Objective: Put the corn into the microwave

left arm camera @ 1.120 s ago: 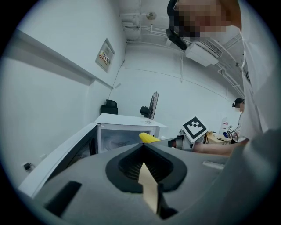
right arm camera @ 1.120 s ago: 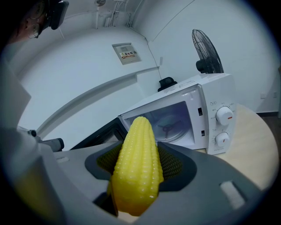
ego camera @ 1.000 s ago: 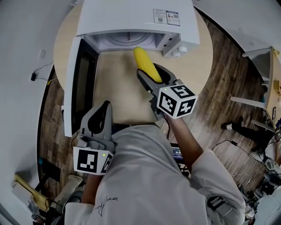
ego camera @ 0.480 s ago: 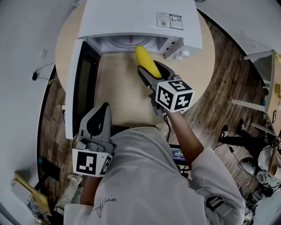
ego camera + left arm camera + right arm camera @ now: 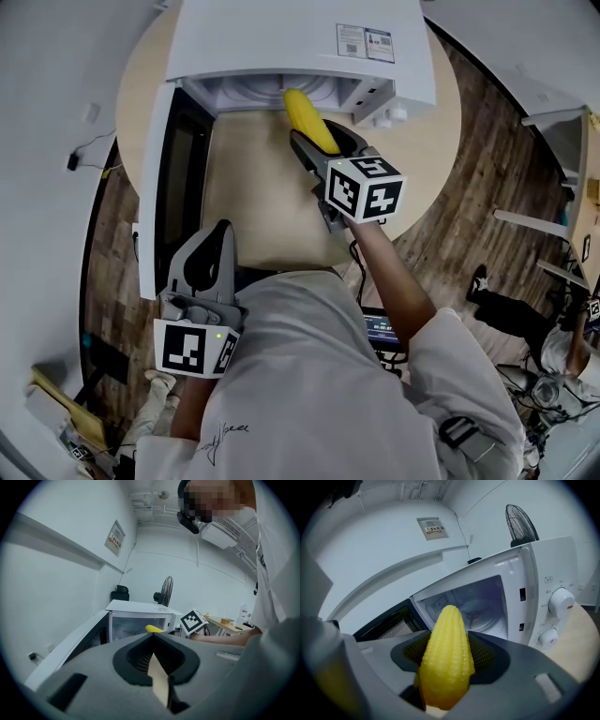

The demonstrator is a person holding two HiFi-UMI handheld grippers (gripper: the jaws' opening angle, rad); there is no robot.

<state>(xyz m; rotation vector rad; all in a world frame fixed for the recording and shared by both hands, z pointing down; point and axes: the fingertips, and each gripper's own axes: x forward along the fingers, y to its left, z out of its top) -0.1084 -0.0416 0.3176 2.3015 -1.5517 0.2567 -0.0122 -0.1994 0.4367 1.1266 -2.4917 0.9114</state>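
The jaws of the left gripper point(image 5: 151, 635) are pressed together with nothing between them. It waits close to the person's body at the near edge of the worktop point(image 5: 253, 197), well apart from the job. Farther out, the jaws of the right gripper point(image 5: 449, 641) stand fairly wide but are clamped on the thick end of the corn point(image 5: 446, 660), one on each flank, so that hand alone carries it. The cob's long axis runs straight on from the jaws, with the tapered tip leading and slightly raised. Beyond the tip is the microwave point(image 5: 543, 564), whose door point(image 5: 173, 178) is swung fully out to the person's left, leaving the mouth unblocked. From the head view the tip sits right at the threshold of the opening, nearer its right side and the control panel than the hinge. The cob is aimed into the cavity rather than across it, so it should go in lengthwise. The likely snag is the right-hand frame, which it passes close to.
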